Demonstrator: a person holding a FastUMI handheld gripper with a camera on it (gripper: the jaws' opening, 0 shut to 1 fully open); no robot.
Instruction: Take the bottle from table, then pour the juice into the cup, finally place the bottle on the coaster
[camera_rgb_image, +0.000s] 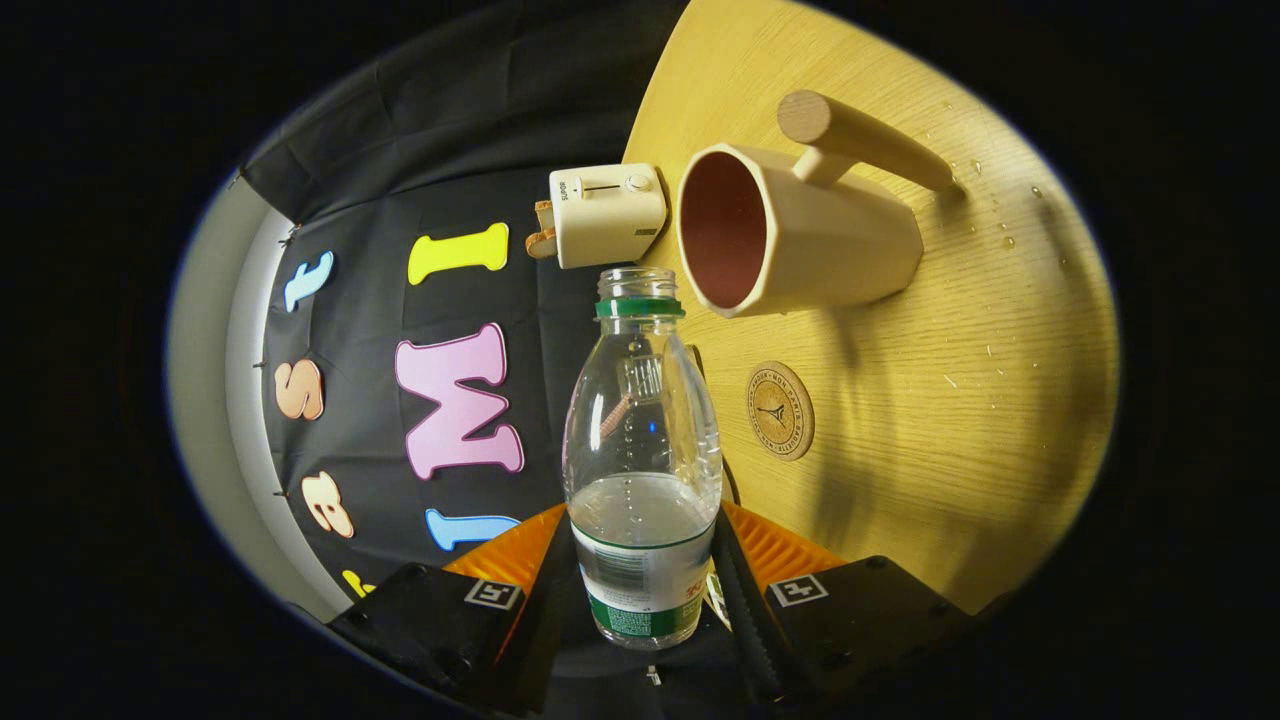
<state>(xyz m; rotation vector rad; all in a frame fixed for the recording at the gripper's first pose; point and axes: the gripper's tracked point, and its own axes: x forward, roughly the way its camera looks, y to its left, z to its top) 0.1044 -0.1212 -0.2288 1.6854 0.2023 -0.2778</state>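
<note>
Wood-grain tabletop (1000, 400) seen rotated, with the bottle gripped and tipped toward the cup.

Both fingers of the gripper (645, 590) are clamped on the labelled lower body of the clear plastic bottle with a green neck ring (642, 450), which is uncapped; its mouth points at the open rim of the cream faceted cup with a reddish-brown interior and a wooden peg handle (800, 235), judged a pouring attitude, though the liquid lies low in the bottle, away from the mouth. A round cork coaster (779, 410) lies bare on the tabletop beside the cup, free to receive the bottle last. Water drops (1005, 240) dot the tabletop beyond the cup. A small cream toaster (605, 213) near the tabletop's edge bears lettering too small to read reliably; the bottle's label and the coaster's ring of print are likewise illegible.
</note>
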